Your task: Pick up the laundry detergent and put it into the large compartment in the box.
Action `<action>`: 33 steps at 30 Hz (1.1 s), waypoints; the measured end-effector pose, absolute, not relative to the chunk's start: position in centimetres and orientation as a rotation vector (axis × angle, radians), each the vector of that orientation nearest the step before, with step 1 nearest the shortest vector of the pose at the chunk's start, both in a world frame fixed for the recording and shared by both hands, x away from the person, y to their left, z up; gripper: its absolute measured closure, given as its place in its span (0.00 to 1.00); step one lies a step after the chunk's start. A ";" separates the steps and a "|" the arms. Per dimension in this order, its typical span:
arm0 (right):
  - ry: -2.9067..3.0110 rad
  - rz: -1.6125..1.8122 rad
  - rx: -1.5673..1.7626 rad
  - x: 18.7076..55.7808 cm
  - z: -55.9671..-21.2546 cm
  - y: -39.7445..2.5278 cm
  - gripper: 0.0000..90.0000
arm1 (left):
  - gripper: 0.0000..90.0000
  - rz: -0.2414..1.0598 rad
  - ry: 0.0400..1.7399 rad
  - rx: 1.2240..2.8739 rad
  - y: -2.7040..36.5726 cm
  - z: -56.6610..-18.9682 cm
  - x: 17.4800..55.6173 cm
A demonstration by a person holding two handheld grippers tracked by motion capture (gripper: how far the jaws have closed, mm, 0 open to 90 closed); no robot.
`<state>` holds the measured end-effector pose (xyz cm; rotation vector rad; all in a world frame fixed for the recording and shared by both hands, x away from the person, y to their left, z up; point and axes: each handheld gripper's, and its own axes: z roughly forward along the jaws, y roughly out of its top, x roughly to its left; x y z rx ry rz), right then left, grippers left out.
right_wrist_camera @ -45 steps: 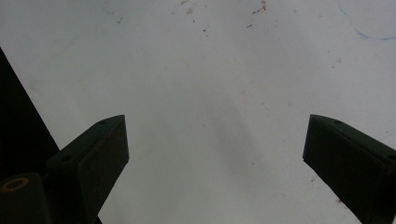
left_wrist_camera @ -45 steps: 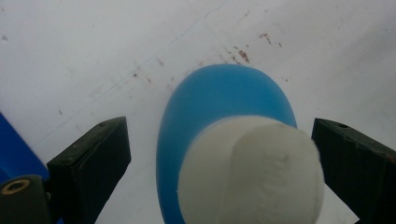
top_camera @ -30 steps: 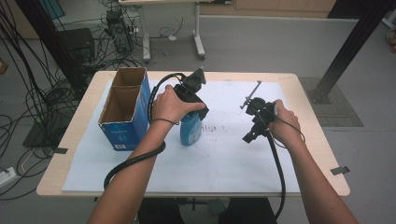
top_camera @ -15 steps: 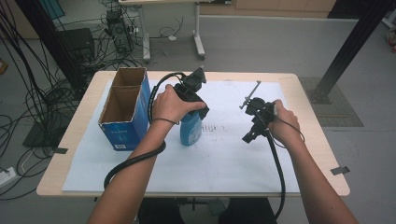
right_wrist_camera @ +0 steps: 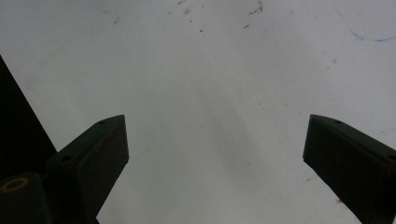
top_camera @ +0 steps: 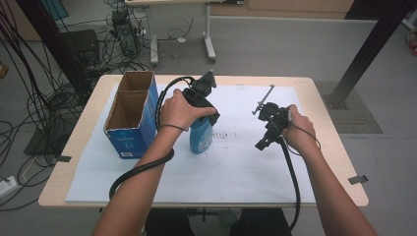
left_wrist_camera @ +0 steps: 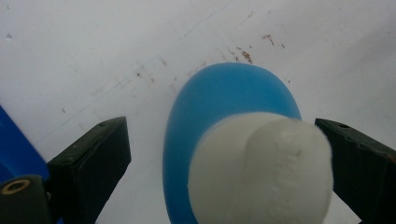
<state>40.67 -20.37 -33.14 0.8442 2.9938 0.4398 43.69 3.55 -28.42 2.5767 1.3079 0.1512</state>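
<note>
A blue bottle [top_camera: 201,137] with a white cap [left_wrist_camera: 261,172] stands upright on the white paper, near the table's middle. My left gripper [top_camera: 202,114] hangs right above it, pointing down. In the left gripper view the left gripper [left_wrist_camera: 224,161] is open, with one jaw on each side of the cap; a wide gap shows on the left side. My right gripper [top_camera: 263,140] is held low over bare paper to the right of the bottle. Its jaws stand far apart with nothing between them [right_wrist_camera: 215,154].
A tall blue cardboard box [top_camera: 130,115] with two open-topped compartments stands just left of the bottle. A white paper sheet [top_camera: 231,167] covers most of the wooden table [top_camera: 339,162]. Cables trail from both grippers toward the near edge.
</note>
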 end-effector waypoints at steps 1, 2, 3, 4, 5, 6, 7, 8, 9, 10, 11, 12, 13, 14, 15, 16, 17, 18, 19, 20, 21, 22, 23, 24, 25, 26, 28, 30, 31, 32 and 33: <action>2.991 0.443 0.845 40.7 -33.2 -20.4 0.07 | 0.07 0.150 1.309 2.575 3.6 -28.4 43.7; 2.993 0.444 0.845 40.7 -33.2 -20.4 0.07 | 0.07 0.150 1.307 2.575 3.6 -28.4 43.7; 2.994 0.442 0.842 40.7 -33.2 -20.4 0.07 | 0.07 0.150 1.307 2.575 3.6 -28.4 43.7; 2.994 0.442 0.842 40.7 -33.2 -20.4 0.07 | 0.07 0.149 1.307 2.576 3.6 -28.4 43.7; 2.992 0.442 0.846 40.7 -33.1 -20.3 0.07 | 0.07 0.150 1.304 2.578 3.6 -28.4 43.7; 2.993 0.440 0.842 40.7 -33.1 -20.3 0.07 | 0.07 0.151 1.306 2.577 3.6 -28.4 43.7; 2.992 0.440 0.841 40.7 -33.1 -20.3 0.07 | 0.07 0.151 1.306 2.577 3.6 -28.4 43.7; 2.990 0.441 0.852 40.6 -33.1 -20.3 0.07 | 0.07 0.153 1.307 2.578 3.5 -28.4 43.7; 2.990 0.441 0.849 40.6 -33.1 -20.3 0.07 | 0.07 0.152 1.308 2.575 3.5 -28.4 43.7; 2.990 0.439 0.850 40.6 -33.1 -20.3 0.07 | 0.07 0.156 1.308 2.578 3.5 -28.3 43.7; 2.990 0.441 0.849 40.6 -33.1 -20.3 0.07 | 0.07 0.155 1.311 2.576 3.5 -28.3 43.6; 2.990 0.444 0.849 40.6 -33.0 -20.3 0.07 | 0.07 0.155 1.311 2.575 3.5 -28.3 43.6; 2.987 0.442 0.848 40.6 -33.1 -20.4 0.07 | 0.07 0.159 1.313 2.576 3.5 -28.3 43.6; 2.989 0.434 0.863 40.5 -33.0 -20.3 0.07 | 0.07 0.158 1.311 2.577 3.6 -28.4 43.6; 2.990 0.442 0.851 40.6 -33.0 -20.4 0.07 | 0.07 0.157 1.310 2.579 3.6 -28.4 43.6; 2.990 0.441 0.849 40.6 -33.0 -20.4 0.07 | 0.07 0.157 1.310 2.579 3.6 -28.4 43.6; 2.990 0.441 0.849 40.6 -33.0 -20.4 0.07 | 0.07 0.157 1.310 2.581 3.6 -28.4 43.6; 2.990 0.439 0.849 40.6 -33.0 -20.4 0.07 | 0.07 0.156 1.310 2.579 3.6 -28.4 43.6; 2.992 0.441 0.845 40.6 -33.0 -20.4 0.07 | 0.07 0.157 1.310 2.580 3.6 -28.5 43.6; 2.992 0.438 0.850 40.5 -33.0 -20.4 0.07 | 0.07 0.156 1.312 2.579 3.6 -28.5 43.6; 2.990 0.439 0.854 40.5 -33.0 -20.3 0.07 | 0.07 0.154 1.314 2.578 3.6 -28.5 43.6; 2.993 0.434 0.852 40.5 -33.0 -20.4 0.07 | 0.07 0.155 1.313 2.579 3.6 -28.5 43.6; 2.992 0.434 0.856 40.5 -33.0 -20.3 0.07 | 0.07 0.154 1.312 2.577 3.6 -28.5 43.6; 2.992 0.434 0.856 40.5 -33.0 -20.3 0.07 | 0.07 0.154 1.312 2.577 3.6 -28.5 43.6; 2.991 0.438 0.843 40.6 -33.0 -20.4 0.07 | 0.07 0.151 1.310 2.579 3.6 -28.5 43.6; 2.990 0.439 0.848 40.6 -33.0 -20.4 0.07 | 0.07 0.151 1.310 2.579 3.6 -28.5 43.6; 2.990 0.435 0.853 40.5 -33.0 -20.3 0.07 | 0.07 0.153 1.311 2.580 3.6 -28.5 43.6; 2.990 0.439 0.849 40.6 -33.0 -20.4 0.07 | 0.07 0.155 1.314 2.580 3.6 -28.5 43.6; 2.992 0.435 0.854 40.5 -33.0 -20.3 0.07 | 0.07 0.160 1.317 2.579 3.6 -28.5 43.6; 2.992 0.434 0.854 40.5 -33.0 -20.3 0.07 | 0.07 0.159 1.317 2.579 3.6 -28.5 43.6; 2.988 0.440 0.847 40.6 -33.0 -20.4 0.07 | 0.08 0.159 1.317 2.579 3.6 -28.5 43.6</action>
